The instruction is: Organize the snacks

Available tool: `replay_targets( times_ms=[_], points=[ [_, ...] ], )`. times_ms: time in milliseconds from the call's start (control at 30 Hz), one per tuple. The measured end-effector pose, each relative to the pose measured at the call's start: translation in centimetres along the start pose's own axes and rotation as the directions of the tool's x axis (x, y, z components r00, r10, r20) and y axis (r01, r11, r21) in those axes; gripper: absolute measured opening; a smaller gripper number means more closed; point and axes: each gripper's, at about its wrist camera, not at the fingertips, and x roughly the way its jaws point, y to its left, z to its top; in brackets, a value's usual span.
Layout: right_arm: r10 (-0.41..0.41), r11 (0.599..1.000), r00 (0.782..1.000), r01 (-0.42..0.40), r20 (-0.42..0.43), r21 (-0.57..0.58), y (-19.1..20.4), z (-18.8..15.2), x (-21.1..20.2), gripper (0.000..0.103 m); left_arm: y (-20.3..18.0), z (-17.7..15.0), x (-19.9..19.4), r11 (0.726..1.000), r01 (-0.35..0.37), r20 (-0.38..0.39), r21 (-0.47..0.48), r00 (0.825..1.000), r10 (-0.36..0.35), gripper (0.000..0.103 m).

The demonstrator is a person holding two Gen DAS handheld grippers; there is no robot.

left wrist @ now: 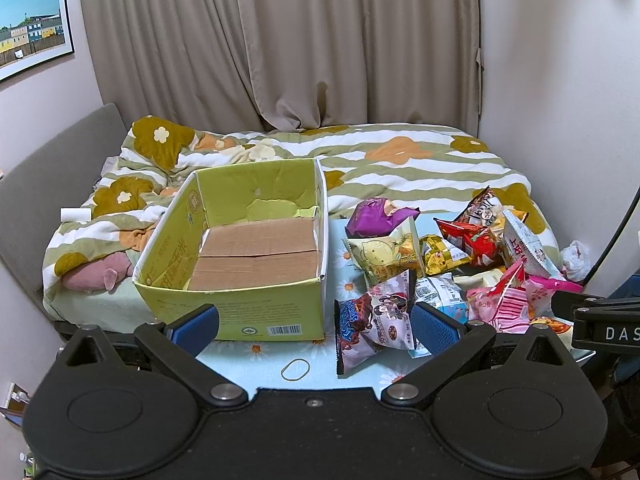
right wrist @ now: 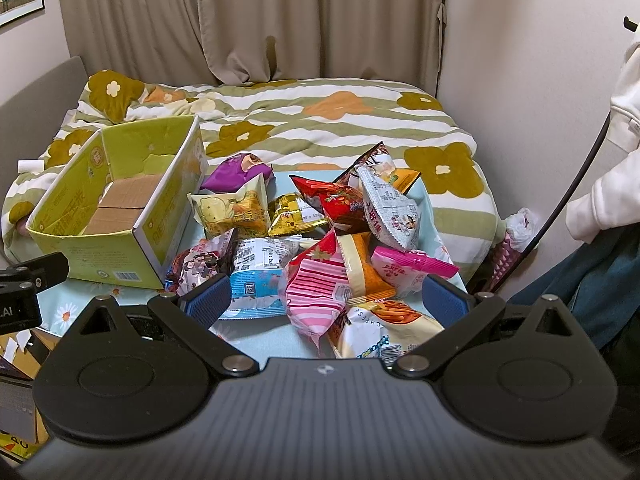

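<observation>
An empty yellow-green cardboard box (left wrist: 240, 240) stands open on the table's left; it also shows in the right wrist view (right wrist: 120, 216). A pile of several snack bags (right wrist: 320, 240) lies to its right, among them a purple bag (left wrist: 376, 216), a red bag (right wrist: 340, 204) and a pink striped bag (right wrist: 316, 292). My left gripper (left wrist: 314, 328) is open and empty, low in front of the box and a cartoon-print bag (left wrist: 380, 316). My right gripper (right wrist: 326, 300) is open and empty, just before the pink striped bag.
The table has a light blue daisy-print cloth (left wrist: 256, 364) with a rubber band (left wrist: 295, 370) near the front. A bed with a flowered quilt (left wrist: 400, 160) lies behind, curtains beyond. A person's white sleeve and a cable (right wrist: 600, 152) are at the right.
</observation>
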Motion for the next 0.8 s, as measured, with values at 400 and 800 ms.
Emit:
replay_targets(
  times_ms=[400, 800],
  points=[
    [-0.003, 1.0, 1.0, 0.003, 0.002, 0.005, 0.0, -0.2, 0.2, 0.103, 0.0, 0.0, 0.0, 1.0, 0.0, 0.0, 0.0, 1.0, 0.0, 0.103],
    [0.02, 1.0, 0.999, -0.02, -0.026, -0.003, -1.0, -0.2, 1.1, 0.103, -0.7, 0.9, 1.6, 0.999, 0.044, -0.062, -0.021, 0.997, -0.045, 0.103]
  ],
)
